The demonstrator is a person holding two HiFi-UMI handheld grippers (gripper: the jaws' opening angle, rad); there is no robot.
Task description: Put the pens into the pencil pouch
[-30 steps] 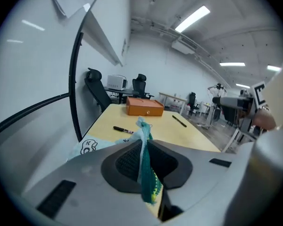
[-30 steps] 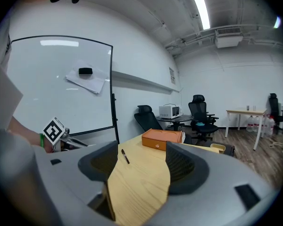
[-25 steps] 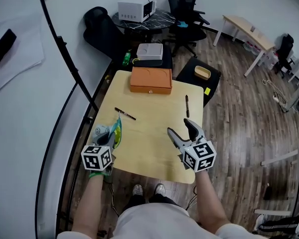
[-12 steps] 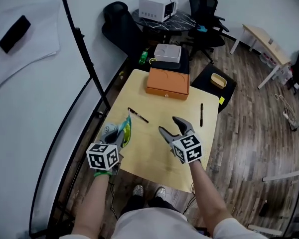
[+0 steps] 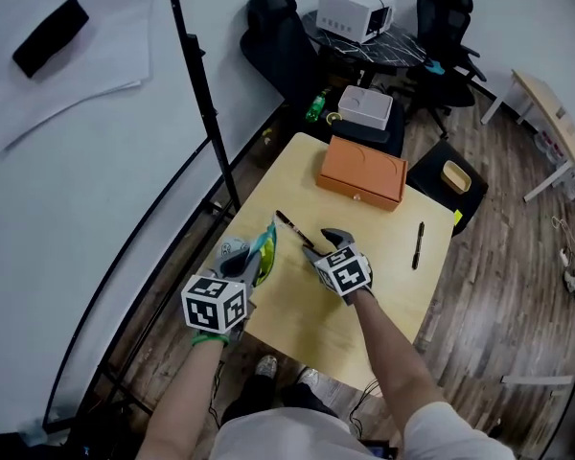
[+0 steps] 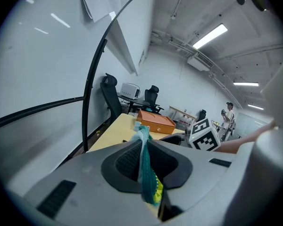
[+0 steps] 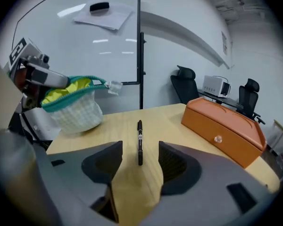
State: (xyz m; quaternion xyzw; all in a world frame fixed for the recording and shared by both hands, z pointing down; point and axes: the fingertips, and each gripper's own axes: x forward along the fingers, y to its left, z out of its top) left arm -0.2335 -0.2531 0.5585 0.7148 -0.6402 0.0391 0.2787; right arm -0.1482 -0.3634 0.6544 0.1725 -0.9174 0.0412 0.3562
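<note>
Now the pick-up step: left tool (image 5: 241, 268) clamped on the pencil pouch (image 7: 75, 105) rim at the surface (image 5: 383, 286) edge. Right tool (image 5: 324, 245) jaws apart, near pen (image 7: 139, 142) lined up between them, untouched. Next, probably: lower, close on it. Second pen (image 5: 418, 245) lies well apart.

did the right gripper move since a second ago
Yes, the right gripper crossed the table leftward, from the right pen's side to the left pen.

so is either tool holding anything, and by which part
Left tool is shut on the teal zip edge of the white mesh pencil pouch. Right tool holds nothing: jaws open, black pen lying untouched between them.
</note>
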